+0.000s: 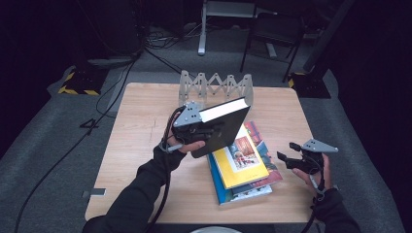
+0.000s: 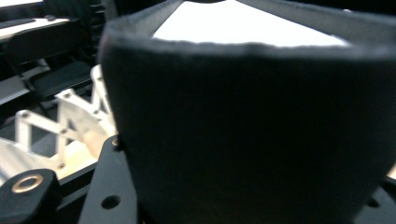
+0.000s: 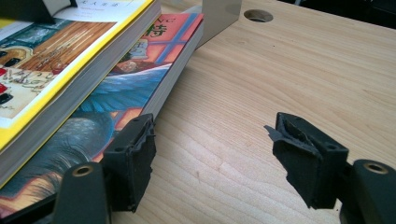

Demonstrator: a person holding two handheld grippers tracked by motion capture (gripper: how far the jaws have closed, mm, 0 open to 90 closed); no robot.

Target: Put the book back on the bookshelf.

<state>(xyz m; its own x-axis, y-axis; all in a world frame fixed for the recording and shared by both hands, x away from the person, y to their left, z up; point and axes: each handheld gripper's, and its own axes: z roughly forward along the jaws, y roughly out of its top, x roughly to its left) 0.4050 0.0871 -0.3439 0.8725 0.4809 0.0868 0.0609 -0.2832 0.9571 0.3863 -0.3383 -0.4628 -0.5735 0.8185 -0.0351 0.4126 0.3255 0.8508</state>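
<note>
A black book [image 1: 221, 127] hung tilted above the middle of the counter [image 1: 145, 145], clamped by one edge in the left gripper [image 1: 194, 127], just short of the folding rack [image 1: 216, 86] at the far edge. The right gripper [image 1: 291, 154] hovered near the right edge, fingers [image 3: 133, 158] wide and empty, beside the stacked books [image 1: 243, 167]. Held so near its edge, the heavy book might twist loose.
</note>
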